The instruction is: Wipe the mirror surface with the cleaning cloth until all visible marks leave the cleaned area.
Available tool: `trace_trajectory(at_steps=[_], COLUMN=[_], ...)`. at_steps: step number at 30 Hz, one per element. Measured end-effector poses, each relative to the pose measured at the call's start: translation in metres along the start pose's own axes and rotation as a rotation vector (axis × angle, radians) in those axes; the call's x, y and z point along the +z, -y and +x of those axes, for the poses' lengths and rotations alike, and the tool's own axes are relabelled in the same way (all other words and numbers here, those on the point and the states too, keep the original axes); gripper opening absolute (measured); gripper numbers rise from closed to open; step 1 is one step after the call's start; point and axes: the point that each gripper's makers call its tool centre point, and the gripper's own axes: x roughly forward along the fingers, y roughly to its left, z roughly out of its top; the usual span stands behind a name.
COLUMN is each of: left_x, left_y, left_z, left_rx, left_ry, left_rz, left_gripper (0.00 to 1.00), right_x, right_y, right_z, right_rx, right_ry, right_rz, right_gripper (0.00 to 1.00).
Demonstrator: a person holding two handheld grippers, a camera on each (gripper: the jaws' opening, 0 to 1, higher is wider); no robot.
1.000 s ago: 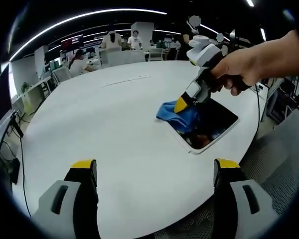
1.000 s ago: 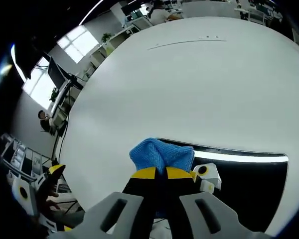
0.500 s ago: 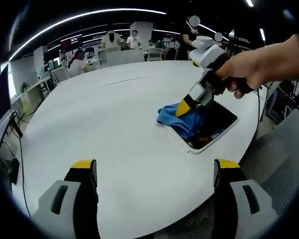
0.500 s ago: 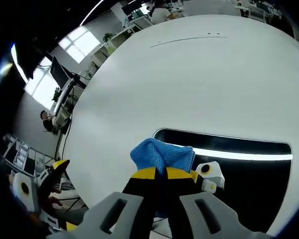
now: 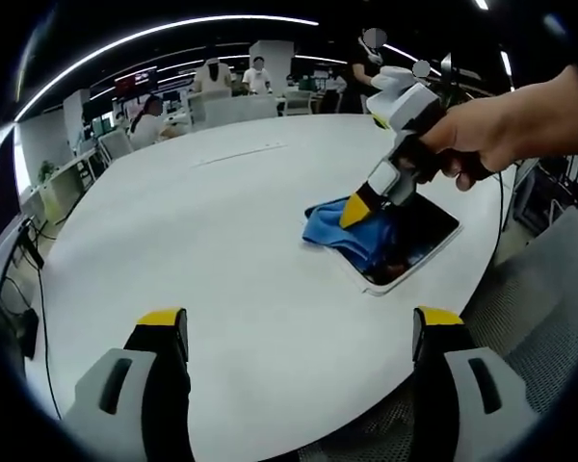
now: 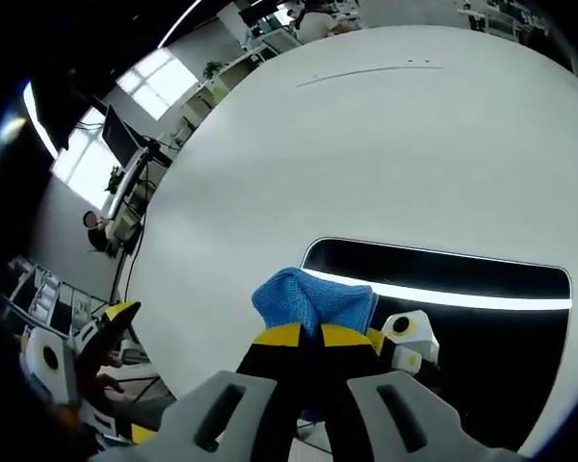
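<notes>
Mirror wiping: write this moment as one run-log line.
right gripper: shut on cloth | cloth: on mirror edge | left gripper: open, apart | table: white

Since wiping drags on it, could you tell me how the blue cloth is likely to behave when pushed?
The blue cloth bunches in the right gripper, so it is probably soft and floppy. Pushed across the mirror, it would likely fold rather than slide flat.

Bright, even office light from ceiling strips [image 5: 173, 29] at twelve o'clock; window [image 6: 149, 77] glare at ten; strip glare across mirror [image 6: 443, 289]; edges heavily bowed.
</notes>
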Motion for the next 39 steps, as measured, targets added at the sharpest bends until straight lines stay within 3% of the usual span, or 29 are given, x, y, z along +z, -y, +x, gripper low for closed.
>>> trace_trajectory(at_steps=[6, 20, 39], left_x=[0.000, 0.003, 0.001], left_y=[-0.004, 0.003, 0.006], left_z=[-0.001, -0.001, 0.000], left_rx=[0.015, -0.017, -0.034], left_ry=[0.001, 0.015, 0.010], left_rz=[-0.019, -0.019, -0.024], left_gripper=[0.96, 0.99, 0.99], right_x=[-0.002, -0.009, -0.015], right_y=[0.001, 0.013, 0.045], right_z=[-0.003, -0.017, -0.034], right_rx=[-0.002, -0.012, -0.028], right_ry=[0.012, 0.025, 0.044], right_rz=[-0.028, -0.041, -0.011], right_gripper=[0.00, 0.00, 0.00])
